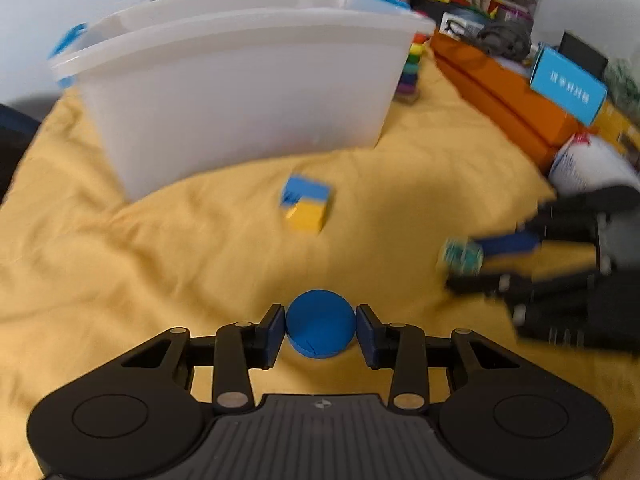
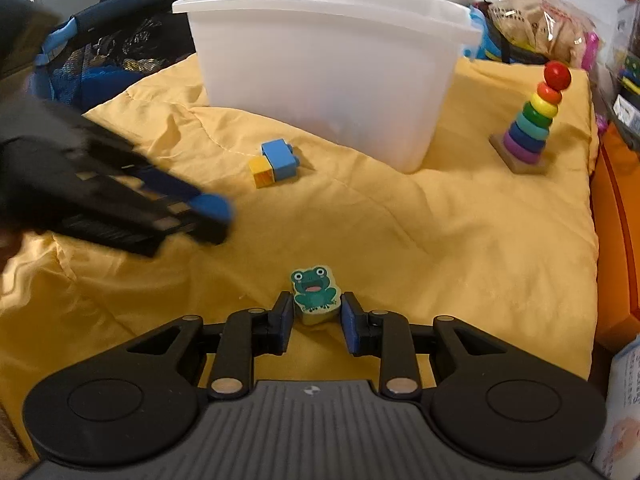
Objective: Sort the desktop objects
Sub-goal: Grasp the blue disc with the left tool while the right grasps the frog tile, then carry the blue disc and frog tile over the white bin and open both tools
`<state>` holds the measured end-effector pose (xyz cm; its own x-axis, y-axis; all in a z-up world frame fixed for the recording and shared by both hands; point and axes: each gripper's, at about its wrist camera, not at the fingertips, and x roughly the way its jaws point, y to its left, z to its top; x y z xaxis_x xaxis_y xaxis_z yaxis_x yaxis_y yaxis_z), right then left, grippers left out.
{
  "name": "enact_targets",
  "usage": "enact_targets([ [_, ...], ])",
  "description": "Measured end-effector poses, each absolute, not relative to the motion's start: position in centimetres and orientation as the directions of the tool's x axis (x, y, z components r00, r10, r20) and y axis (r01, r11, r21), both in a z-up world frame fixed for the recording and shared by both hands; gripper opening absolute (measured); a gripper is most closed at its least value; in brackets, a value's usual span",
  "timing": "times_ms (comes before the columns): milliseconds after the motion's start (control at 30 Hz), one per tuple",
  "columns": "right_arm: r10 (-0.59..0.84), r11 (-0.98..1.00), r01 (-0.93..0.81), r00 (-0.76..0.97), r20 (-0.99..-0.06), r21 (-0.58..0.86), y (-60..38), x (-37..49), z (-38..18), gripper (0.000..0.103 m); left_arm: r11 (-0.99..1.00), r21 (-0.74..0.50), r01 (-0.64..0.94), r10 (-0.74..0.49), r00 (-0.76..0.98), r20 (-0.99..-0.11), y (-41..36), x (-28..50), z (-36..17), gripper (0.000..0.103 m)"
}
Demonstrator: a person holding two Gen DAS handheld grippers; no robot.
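Both tongs gripping | left tongs [image 1: 321,330]: blue ball [image 1: 320,326] | right tongs [image 2: 316,316]: frog block [image 2: 315,292]

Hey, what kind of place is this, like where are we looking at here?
Probably a home play or toy-sorting spot. A yellow cloth covers the surface, with a rainbow ring stacker, toy blocks and a white storage bin on it, and packaged toys piled behind.

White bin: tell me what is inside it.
The white bin has frosted walls and both cameras sit below its rim, so its contents are hidden. The blue and yellow block lies outside on the yellow cloth, in front of it.
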<state>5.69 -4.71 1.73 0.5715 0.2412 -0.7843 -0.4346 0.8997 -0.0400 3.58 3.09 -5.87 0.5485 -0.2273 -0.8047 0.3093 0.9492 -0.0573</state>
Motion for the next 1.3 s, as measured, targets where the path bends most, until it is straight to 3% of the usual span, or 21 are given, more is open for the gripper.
enact_targets([
  [167,0.237,0.89,-0.453,0.571,-0.786,-0.061,-4.1,5.9,1.3,0.035,0.95,-0.054,0.306,-0.227,0.564,-0.794,3.8,2.1,-6.4,0.041],
  [267,0.244,0.888,-0.457,0.564,-0.789,-0.052,-4.1,6.0,1.4,0.029,0.949,-0.068,0.308,-0.239,0.565,-0.79,3.8,2.2,-5.9,0.041],
  [367,0.252,0.883,-0.467,0.563,-0.787,-0.051,-3.8,5.9,1.9,0.028,0.951,-0.067,0.302,-0.244,0.6,-0.762,4.1,2.1,-4.3,0.041],
  [700,0.244,0.862,-0.471,0.709,-0.662,-0.187,-2.5,6.7,8.9,0.029,0.957,-0.017,0.288,-0.255,0.813,-0.523,5.7,4.8,8.5,0.041],
  [933,0.285,0.903,-0.412,0.789,-0.544,-0.124,-2.6,11.5,15.4,0.029,0.966,0.074,0.246,-0.195,0.89,-0.413,5.8,9.3,13.1,0.041],
  [1067,0.24,0.919,-0.364,0.823,-0.514,-0.154,-1.6,14.9,17.2,0.029,0.968,0.045,0.246,-0.202,0.877,-0.436,5.5,12.4,12.4,0.041],
  [1233,0.202,0.938,-0.328,0.786,-0.585,-0.116,-0.7,18.6,15.4,0.029,0.976,0.097,0.193,-0.113,0.84,-0.53,5.2,15.9,7.9,0.041],
  [1300,0.176,0.944,-0.309,0.765,-0.62,-0.113,-0.3,19.9,14.0,0.029,0.981,0.061,0.183,-0.114,0.805,-0.582,5.7,17.0,6.2,0.041],
])
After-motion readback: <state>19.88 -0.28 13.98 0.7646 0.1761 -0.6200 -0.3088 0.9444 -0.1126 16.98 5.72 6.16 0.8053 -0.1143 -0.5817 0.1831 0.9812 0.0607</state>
